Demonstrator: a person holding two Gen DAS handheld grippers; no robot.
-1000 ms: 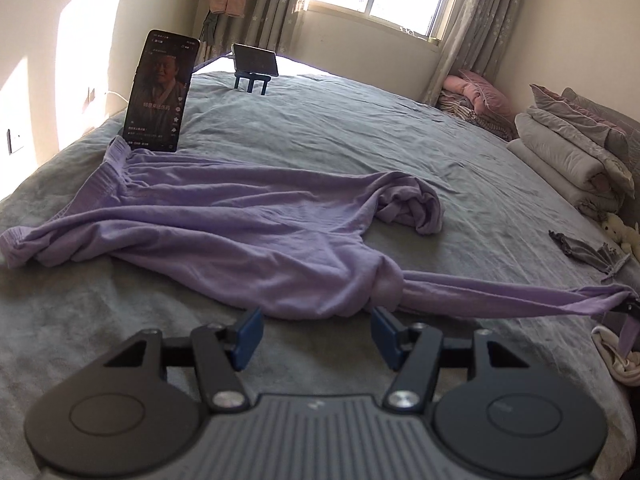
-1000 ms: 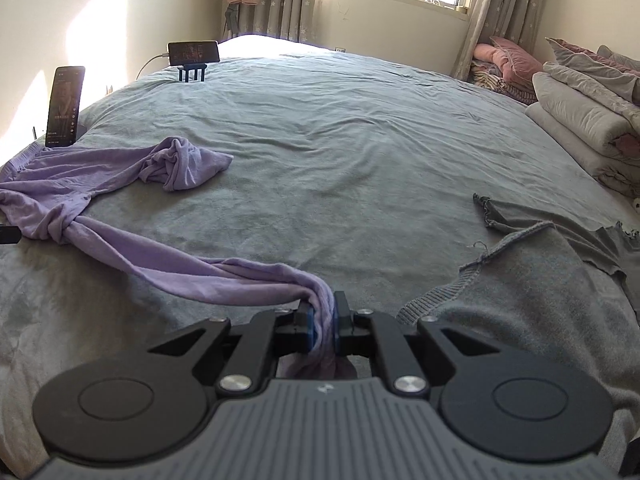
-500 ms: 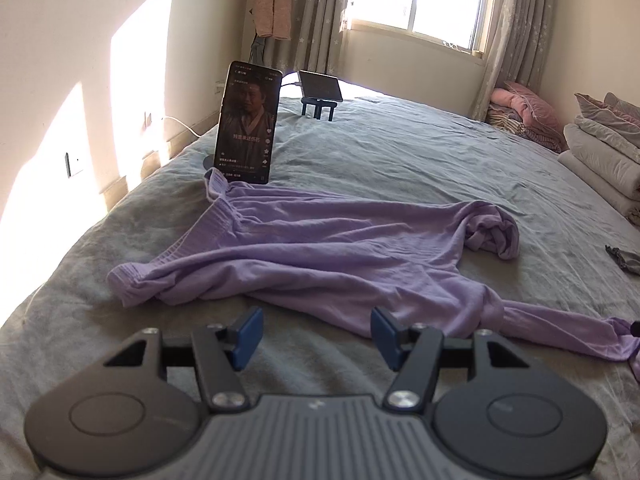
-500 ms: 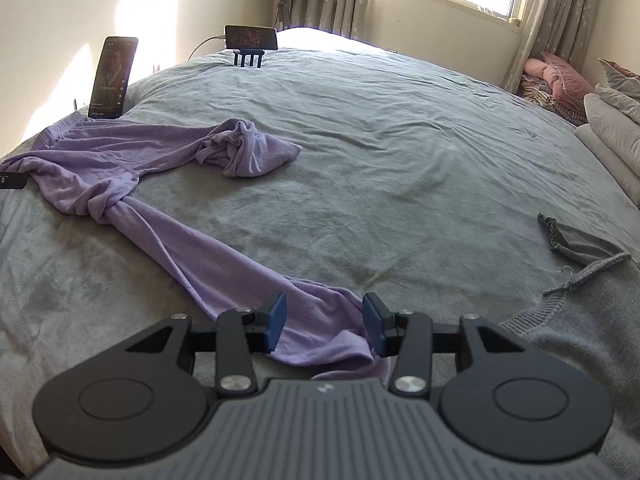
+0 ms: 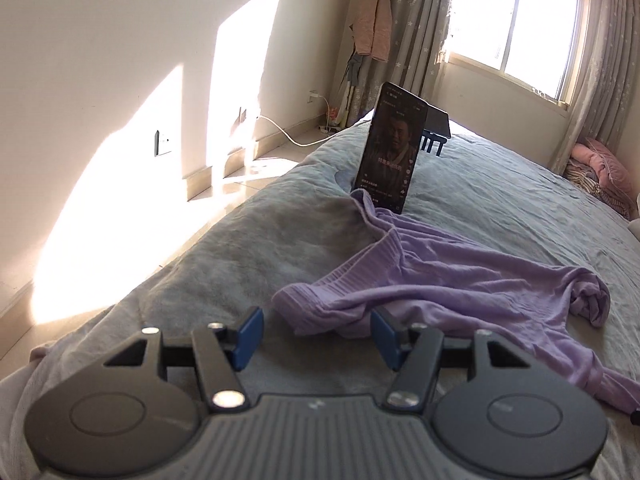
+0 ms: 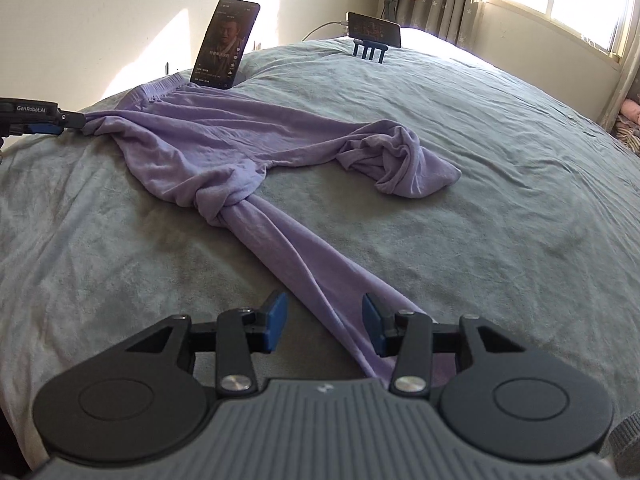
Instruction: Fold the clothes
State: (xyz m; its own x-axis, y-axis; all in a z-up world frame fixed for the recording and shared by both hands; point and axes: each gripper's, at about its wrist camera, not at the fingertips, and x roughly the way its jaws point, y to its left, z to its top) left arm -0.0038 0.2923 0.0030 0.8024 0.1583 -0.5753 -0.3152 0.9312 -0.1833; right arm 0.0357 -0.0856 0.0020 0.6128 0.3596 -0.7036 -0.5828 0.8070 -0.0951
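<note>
Since a second ago, my right tongs (image 6: 323,326) have just been opening off the purple garment's (image 6: 248,152) leg end, and both views have swung left toward the sunlit wall.

From the left wrist, my left tongs (image 5: 316,338) stand spread, nothing pinched, the waistband corner (image 5: 308,300) lying just ahead between the pads. An upright phone (image 5: 390,148) stands behind on the grey bed (image 5: 248,248).

From the right wrist, the jaws sit apart over the stretched leg, untouching; the garment lies twisted mid-bed, its other leg bunched (image 6: 404,168) to the right.
</note>
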